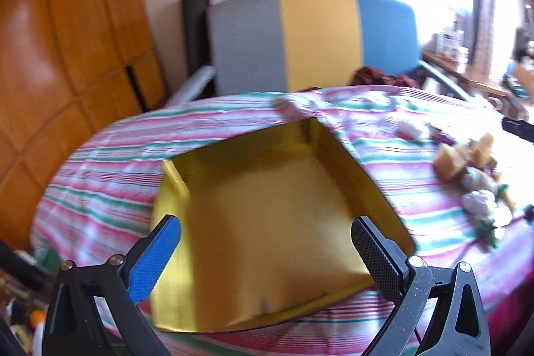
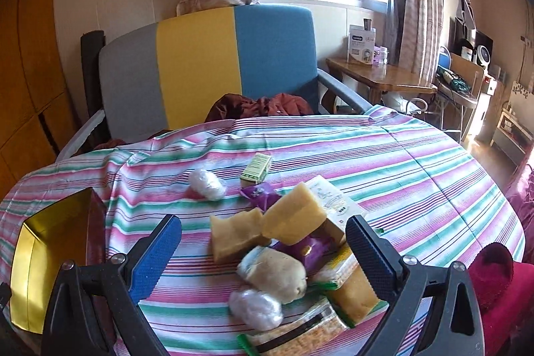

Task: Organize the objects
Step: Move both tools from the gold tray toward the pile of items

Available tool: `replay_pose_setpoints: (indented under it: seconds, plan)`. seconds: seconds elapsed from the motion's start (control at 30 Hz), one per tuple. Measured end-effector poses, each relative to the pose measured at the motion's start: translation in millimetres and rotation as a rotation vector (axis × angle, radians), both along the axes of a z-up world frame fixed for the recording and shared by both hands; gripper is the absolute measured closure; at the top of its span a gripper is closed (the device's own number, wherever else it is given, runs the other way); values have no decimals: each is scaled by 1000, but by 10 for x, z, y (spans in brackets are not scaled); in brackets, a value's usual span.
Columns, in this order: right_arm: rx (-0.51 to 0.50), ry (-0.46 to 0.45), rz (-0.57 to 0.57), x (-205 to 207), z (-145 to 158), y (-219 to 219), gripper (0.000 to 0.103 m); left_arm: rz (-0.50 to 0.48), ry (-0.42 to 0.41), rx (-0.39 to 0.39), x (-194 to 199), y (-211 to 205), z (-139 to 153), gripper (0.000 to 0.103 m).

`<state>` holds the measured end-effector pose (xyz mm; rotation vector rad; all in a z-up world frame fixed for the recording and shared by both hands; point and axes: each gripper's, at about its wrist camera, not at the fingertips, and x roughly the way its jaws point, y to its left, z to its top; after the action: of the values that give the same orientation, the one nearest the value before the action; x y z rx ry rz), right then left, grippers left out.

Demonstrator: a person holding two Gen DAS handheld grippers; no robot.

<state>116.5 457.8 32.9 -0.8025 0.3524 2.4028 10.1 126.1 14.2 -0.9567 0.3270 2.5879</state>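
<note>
Left tool (image 1: 265, 242) is held with jaws spread apart, empty, over the gold-lined box (image 1: 267, 199), which is seen lying on the striped desk (image 1: 116, 155). Right tool (image 2: 263, 252) is likewise spread and empty, above a pile of wrapped snacks (image 2: 287, 242); the box is seen at that pile's left, apart.

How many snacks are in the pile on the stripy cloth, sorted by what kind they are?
Yellow cake blocks: 2
Clear-wrapped white balls: 2
Purple packets: 2
Small green box: 1
Wrapped bun: 1
Flat cracker packs: 3 that I can tell
Total: 11, though the heap overlaps, so more may hide.
</note>
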Motion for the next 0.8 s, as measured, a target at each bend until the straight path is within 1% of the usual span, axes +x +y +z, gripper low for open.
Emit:
replay_pose_setpoints:
  seconds: [0.1, 0.17, 0.27, 0.37, 0.43, 0.6, 0.73, 0.8]
  plan:
    - [-43, 19, -35, 95, -87, 259, 2, -68, -60, 54, -15, 138, -11, 0]
    - [-89, 51, -72, 198, -129, 406, 2, -102, -93, 85, -27, 230, -7, 0]
    - [-195, 104, -130, 325, -185, 596, 2, -133, -124, 88, -58, 434, -3, 0]
    - [-252, 126, -159, 384, -232, 679, 2, -190, -151, 106, -68, 683, -14, 0]
    - [-279, 134, -173, 404, -254, 708, 2, -212, -166, 100, -90, 823, -38, 0]
    - [-327, 159, -199, 479, -291, 781, 2, -302, -196, 75, -132, 1283, -133, 0]
    - [-385, 169, -212, 504, -345, 849, 2, -379, -224, 45, -180, 1676, -203, 0]
    - [-407, 171, -215, 515, -370, 875, 2, -434, -214, 0, -190, 1907, -269, 0]
